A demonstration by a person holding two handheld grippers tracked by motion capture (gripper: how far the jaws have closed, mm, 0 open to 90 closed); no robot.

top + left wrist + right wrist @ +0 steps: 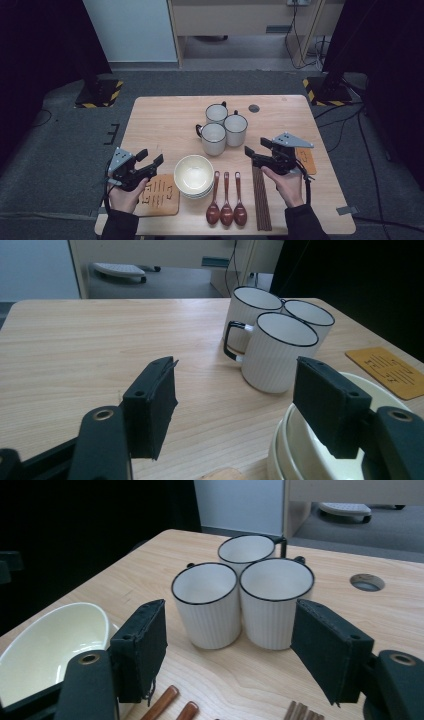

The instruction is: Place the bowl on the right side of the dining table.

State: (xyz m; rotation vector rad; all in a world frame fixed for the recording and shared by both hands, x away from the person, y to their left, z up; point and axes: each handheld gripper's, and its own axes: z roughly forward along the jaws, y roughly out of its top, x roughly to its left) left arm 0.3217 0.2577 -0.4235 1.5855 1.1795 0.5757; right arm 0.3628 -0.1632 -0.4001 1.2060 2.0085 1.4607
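Observation:
Three white mugs with black rims (213, 138) stand bunched together at the middle of the wooden table (165, 115). A stack of cream bowls (193, 175) sits in front of them. Right of the bowls lie three brown wooden spoons (226, 200) and a bundle of dark chopsticks (262, 200). My left gripper (151, 157) hovers left of the bowls, open and holding nothing. In the left gripper view the left gripper (235, 405) faces the nearest mug (277, 352) and the bowls (300, 440). My right gripper (256, 147) is open and holding nothing, just right of the mugs. In the right gripper view the right gripper (230, 645) frames the mugs (207, 605).
A wooden coaster (160, 195) lies under my left hand, and a second coaster (306, 161) lies under the right gripper. A round cable hole (367, 582) sits behind the mugs. Black stands with striped bases flank the table's far corners.

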